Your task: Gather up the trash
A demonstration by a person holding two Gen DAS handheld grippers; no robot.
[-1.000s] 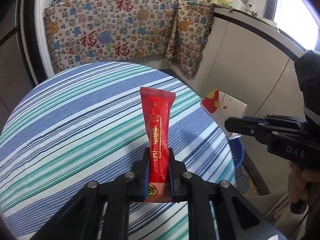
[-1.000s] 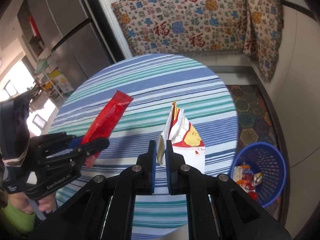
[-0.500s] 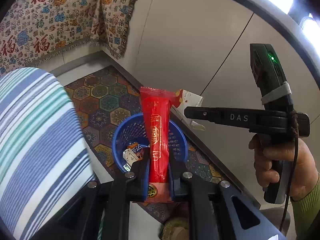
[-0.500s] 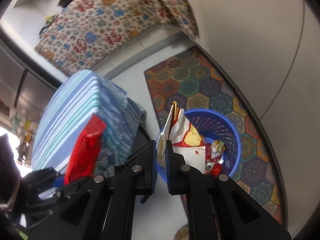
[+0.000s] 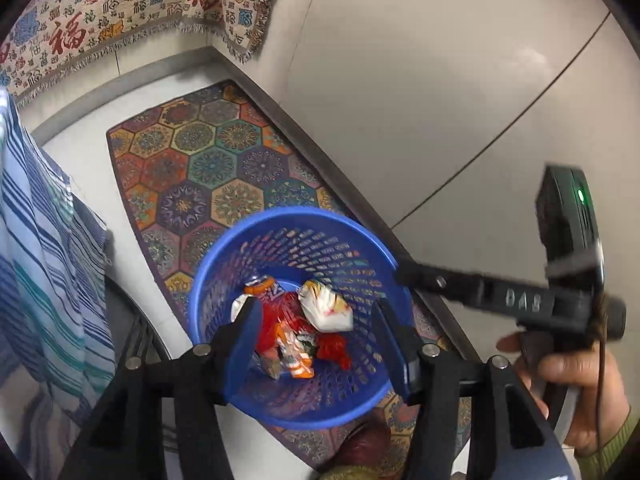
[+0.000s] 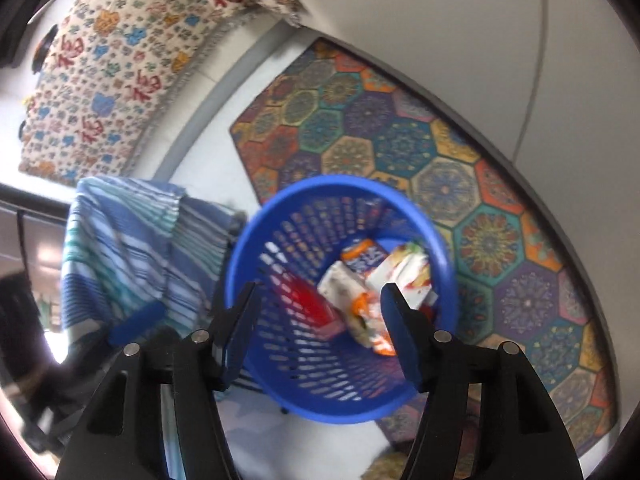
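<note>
A blue plastic trash basket (image 5: 224, 256) stands on the floor, and it also shows in the right wrist view (image 6: 256, 240). Several wrappers lie inside it, among them a red wrapper (image 6: 308, 304) and a white and red packet (image 5: 326, 306) that also shows in the right wrist view (image 6: 400, 272). My left gripper (image 5: 316, 312) is open and empty right above the basket. My right gripper (image 6: 318, 300) is open and empty above the basket too. The right gripper's body (image 5: 520, 300) shows at the right of the left wrist view.
A patterned hexagon rug (image 5: 208, 160) lies under the basket. The striped tablecloth (image 5: 40, 264) hangs at the left. Pale cabinet fronts (image 5: 440, 80) stand behind, and a patterned cloth (image 5: 120, 12) hangs at the back.
Both grippers have opened over the basket. The red wrapper and the white and red packet have left the jaws and now lie in the basket.
</note>
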